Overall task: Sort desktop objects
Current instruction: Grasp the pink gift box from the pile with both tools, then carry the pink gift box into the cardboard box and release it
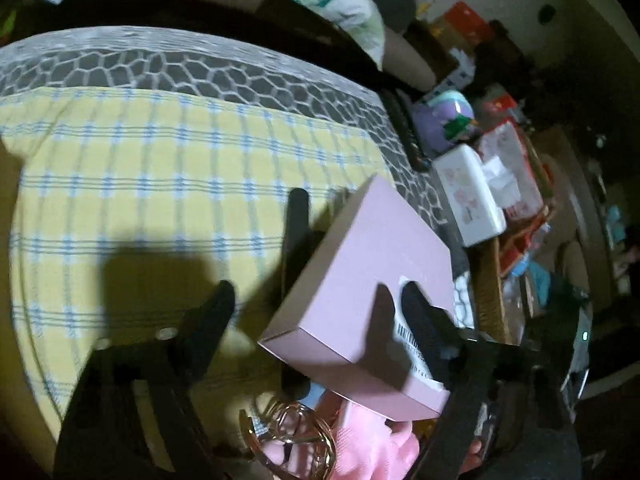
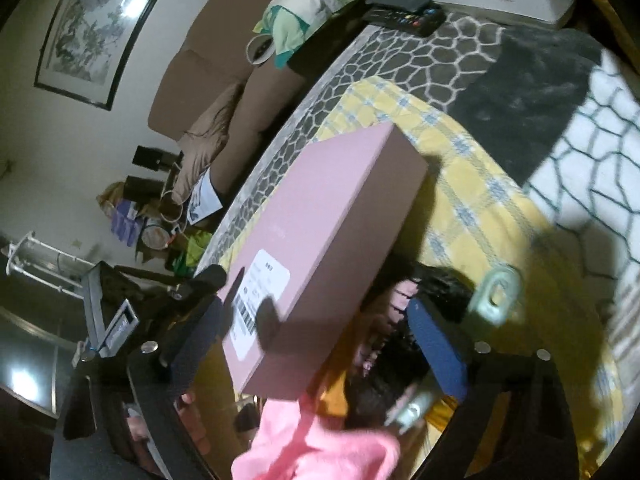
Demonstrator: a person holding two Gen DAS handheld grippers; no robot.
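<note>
Inspecting the margins first: the pink box (image 1: 360, 292) lies tilted near the desk's corner, one end raised over a pile of small items, its far corner reaching over the yellow checked cloth (image 1: 160, 184). Most of that cloth is bare in the left wrist view, giving open room to the left of the box. Beyond the cloth runs a grey mat with a white honeycomb pattern (image 1: 200, 68), up to the desk edge. A black remote (image 2: 404, 16) sits at the mat's far border.

Under and beside the box lie a pink cloth (image 2: 312, 444), a gold wire ring object (image 1: 292, 436), a dark furry item (image 2: 400, 364) and a pale metal tag with a hole (image 2: 496, 292). A white barcode label (image 2: 256, 300) is on the box's near end.

The room is dim and cluttered: a brown sofa (image 2: 224, 80) with a printed cushion, a framed picture on the wall, boxes and packets beside the desk.

Left tool (image 1: 316, 304): pointing steeply down, jaws partly open, one finger over the box's labelled end, the other over the cloth; no clamping visible. Right tool (image 2: 320, 300): jaws wide, angled down, straddling the box's near end; pads not visibly pressing on it
</note>
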